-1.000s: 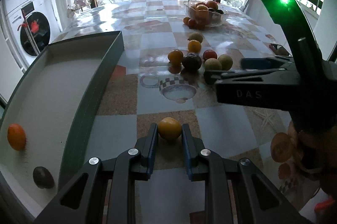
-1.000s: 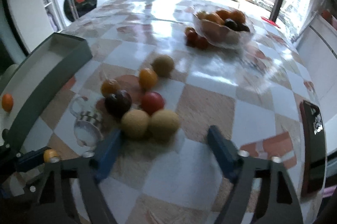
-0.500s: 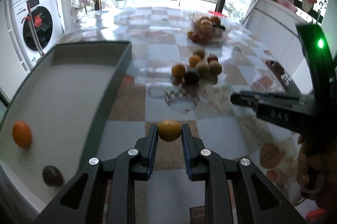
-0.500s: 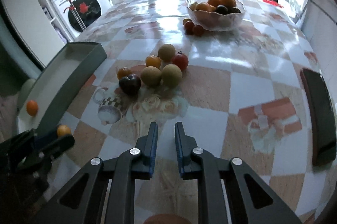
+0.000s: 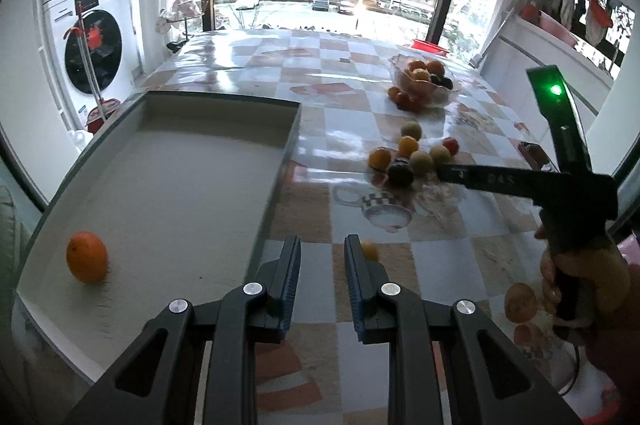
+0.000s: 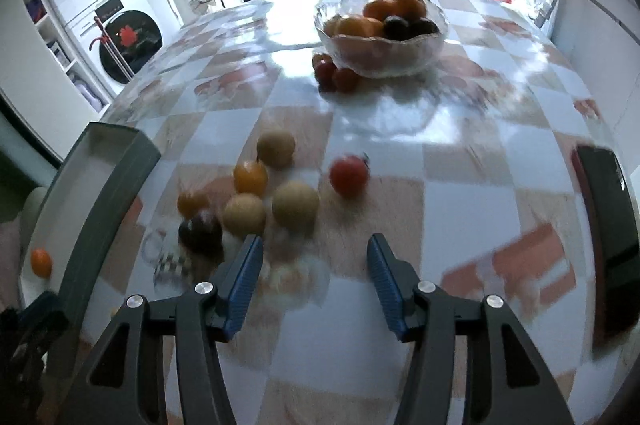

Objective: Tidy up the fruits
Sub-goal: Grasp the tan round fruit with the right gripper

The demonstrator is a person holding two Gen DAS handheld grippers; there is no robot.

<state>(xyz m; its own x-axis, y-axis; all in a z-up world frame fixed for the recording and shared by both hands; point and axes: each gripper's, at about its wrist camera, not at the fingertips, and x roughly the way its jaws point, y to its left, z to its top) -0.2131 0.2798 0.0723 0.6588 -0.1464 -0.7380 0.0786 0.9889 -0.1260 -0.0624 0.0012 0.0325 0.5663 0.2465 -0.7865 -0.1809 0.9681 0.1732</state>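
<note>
My left gripper point(image 5: 322, 257) hangs over the table's near edge beside the green-walled tray point(image 5: 280, 169). Its jaws stand narrowly apart with nothing between them. A small yellow fruit point(image 5: 371, 250) shows blurred just past its right finger. One orange point(image 5: 86, 262) lies in the tray. My right gripper point(image 6: 314, 257) is opening, nothing between its jaws, just short of a loose cluster of fruits: a dark plum point(image 6: 200, 233), two tan fruits point(image 6: 295, 203), a red tomato point(image 6: 349, 175) and yellow-orange ones point(image 6: 250, 177). In the left wrist view a hand point(image 5: 580, 273) holds it.
A glass bowl point(image 6: 432, 41) of oranges and dark fruits stands far back, with small red fruits point(image 6: 334, 75) at its foot. A dark phone point(image 6: 608, 225) lies at the table's right edge. The tablecloth is checkered with printed pictures.
The yellow fruit that sat between my left jaws is now outside them, to their right. The left gripper rose and drew back. The right gripper shut, then reopened nearer the cluster.
</note>
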